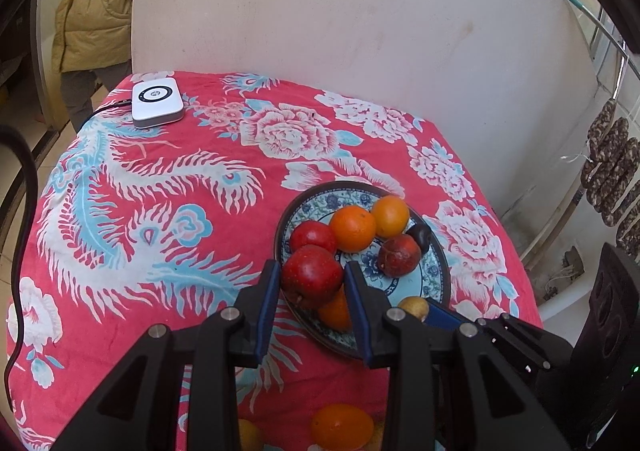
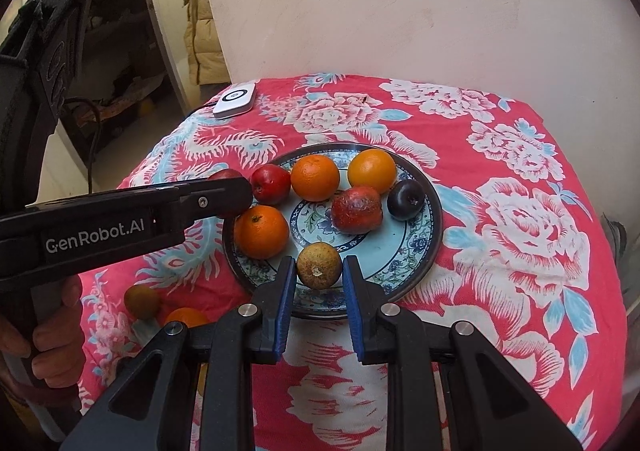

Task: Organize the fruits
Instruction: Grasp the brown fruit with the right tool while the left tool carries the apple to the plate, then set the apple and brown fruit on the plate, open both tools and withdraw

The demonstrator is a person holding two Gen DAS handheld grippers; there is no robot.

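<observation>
A blue patterned plate (image 2: 416, 247) (image 1: 434, 271) on the red floral cloth holds oranges (image 2: 315, 177), red apples (image 2: 356, 209) and a dark plum (image 2: 405, 199). My left gripper (image 1: 311, 271) is shut on a red apple (image 1: 312, 275) and holds it over the plate's left rim; in the right wrist view the left gripper (image 2: 230, 191) reaches in from the left. My right gripper (image 2: 319, 265) holds a brownish round fruit (image 2: 319, 265) between its pads at the plate's near edge; that fruit also shows in the left wrist view (image 1: 414, 307).
An orange (image 1: 342, 427) (image 2: 186, 318) and a brownish fruit (image 2: 142, 301) lie on the cloth near the front. A white device (image 1: 157, 101) with a cable sits at the far left corner. A wall stands behind; a person (image 2: 202, 31) stands in the doorway.
</observation>
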